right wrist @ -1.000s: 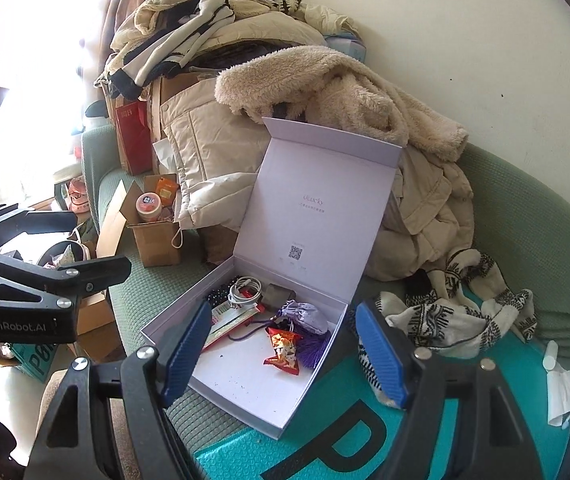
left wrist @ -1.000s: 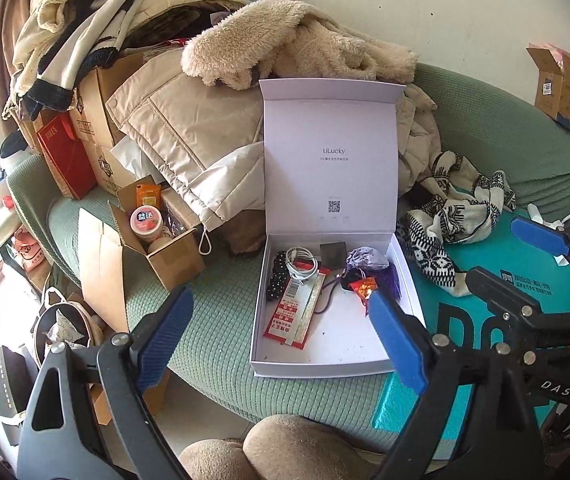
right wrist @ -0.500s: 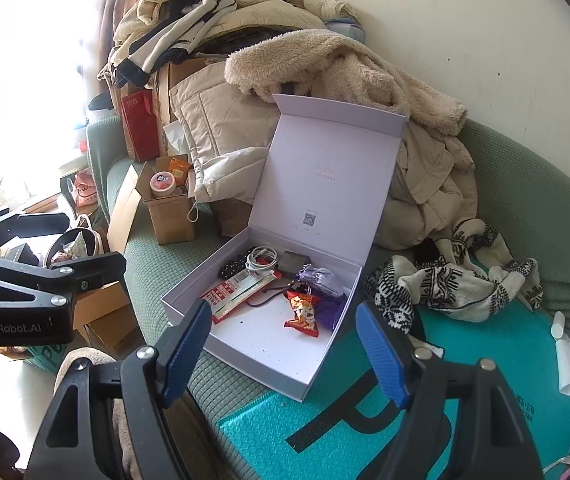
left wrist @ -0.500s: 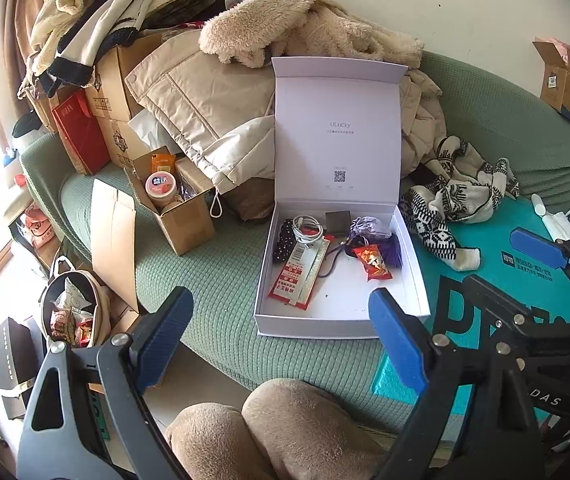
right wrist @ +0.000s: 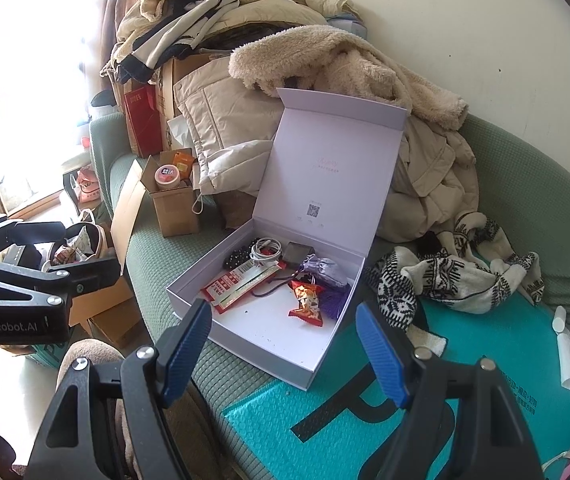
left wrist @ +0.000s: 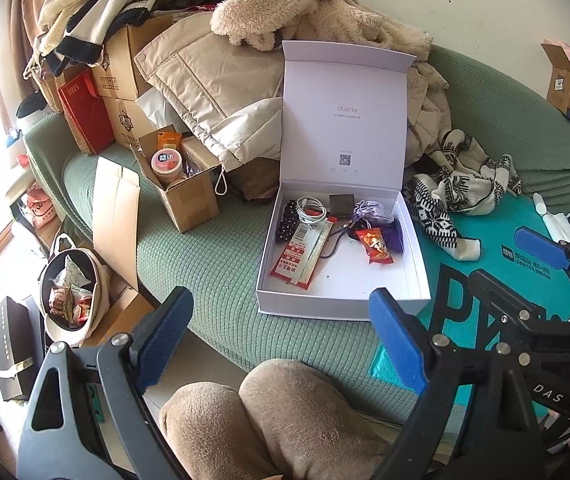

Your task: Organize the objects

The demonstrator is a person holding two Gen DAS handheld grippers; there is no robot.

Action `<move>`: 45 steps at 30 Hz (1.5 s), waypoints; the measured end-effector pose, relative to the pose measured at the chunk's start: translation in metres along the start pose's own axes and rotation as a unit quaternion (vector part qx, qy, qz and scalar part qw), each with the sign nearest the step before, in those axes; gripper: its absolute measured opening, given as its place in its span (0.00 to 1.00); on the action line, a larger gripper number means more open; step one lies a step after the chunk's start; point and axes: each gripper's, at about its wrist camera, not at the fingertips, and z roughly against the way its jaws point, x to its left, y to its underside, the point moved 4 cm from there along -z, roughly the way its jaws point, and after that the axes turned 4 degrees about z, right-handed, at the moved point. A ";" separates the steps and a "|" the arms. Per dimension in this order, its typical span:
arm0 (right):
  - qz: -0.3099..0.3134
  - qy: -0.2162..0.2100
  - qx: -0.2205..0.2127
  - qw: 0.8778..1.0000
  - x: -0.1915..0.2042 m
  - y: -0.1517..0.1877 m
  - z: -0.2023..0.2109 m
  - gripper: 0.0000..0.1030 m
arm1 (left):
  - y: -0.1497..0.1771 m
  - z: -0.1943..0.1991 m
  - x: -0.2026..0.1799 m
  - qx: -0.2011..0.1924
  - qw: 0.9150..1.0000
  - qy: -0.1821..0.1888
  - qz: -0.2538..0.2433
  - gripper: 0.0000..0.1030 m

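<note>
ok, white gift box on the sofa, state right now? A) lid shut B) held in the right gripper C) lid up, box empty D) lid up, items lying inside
D: the white gift box has its lid standing open against the coats, with a red snack packet and a coiled white cable lying in the tray; neither gripper touches it.

The left claw (left wrist: 281,332) hangs open and empty before the white box (left wrist: 341,304) on the green sofa (left wrist: 213,264).
</note>
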 end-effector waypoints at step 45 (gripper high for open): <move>-0.001 -0.001 0.006 1.000 0.001 0.007 0.005 0.73 | 0.007 0.009 -0.002 0.000 1.000 0.004 -0.003 0.86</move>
